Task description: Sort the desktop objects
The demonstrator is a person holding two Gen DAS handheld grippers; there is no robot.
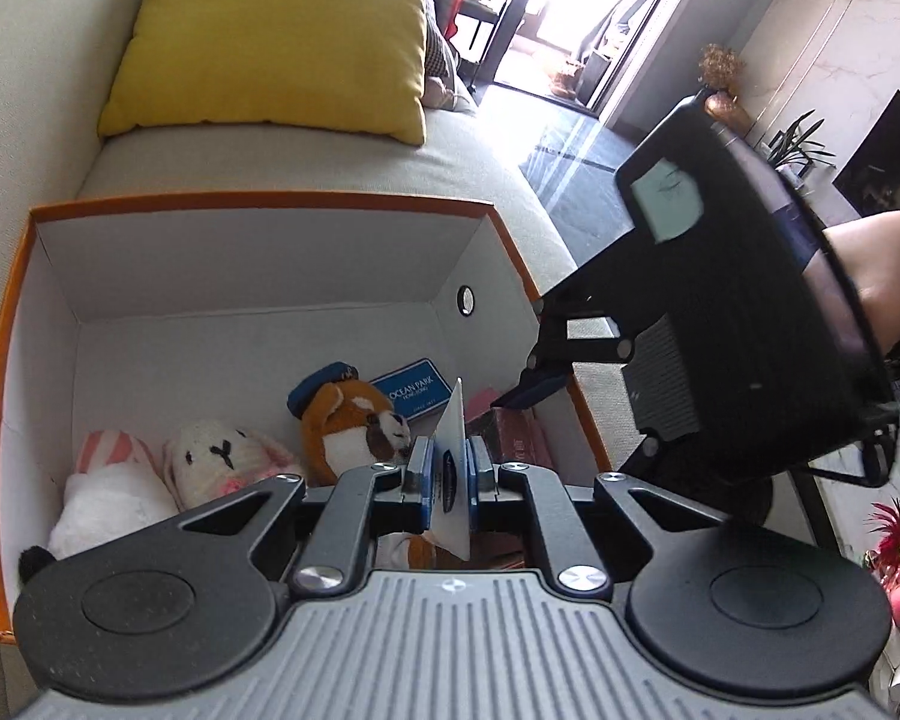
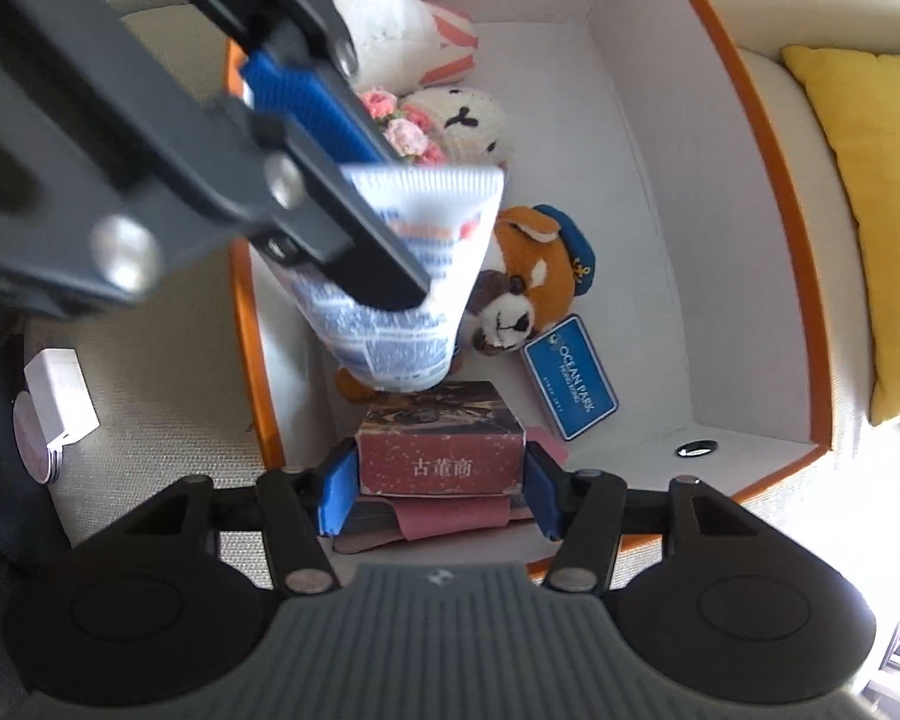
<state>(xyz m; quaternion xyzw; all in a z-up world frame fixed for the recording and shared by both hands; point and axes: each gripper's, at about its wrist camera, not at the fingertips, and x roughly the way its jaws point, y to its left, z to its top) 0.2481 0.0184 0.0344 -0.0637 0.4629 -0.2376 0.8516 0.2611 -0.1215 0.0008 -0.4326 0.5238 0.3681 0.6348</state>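
My left gripper (image 1: 450,474) is shut on a white tube with blue print (image 1: 453,468), held edge-on above the orange-rimmed white box (image 1: 258,201). In the right wrist view the same tube (image 2: 408,282) hangs cap down from the left gripper (image 2: 354,234) over the box (image 2: 768,192). My right gripper (image 2: 441,480) has its blue pads on both sides of a dark red card box (image 2: 441,441) with Chinese characters, low in the box's corner. The right gripper also shows in the left wrist view (image 1: 531,387), fingers dipped into the box.
In the box lie a brown plush with a blue cap (image 2: 534,276), a white knitted bunny (image 2: 468,120), a white and pink striped plush (image 2: 414,42) and a blue Ocean Park tag (image 2: 573,375). A yellow cushion (image 1: 282,30) sits on the sofa. A white charger (image 2: 60,396) lies beside the box.
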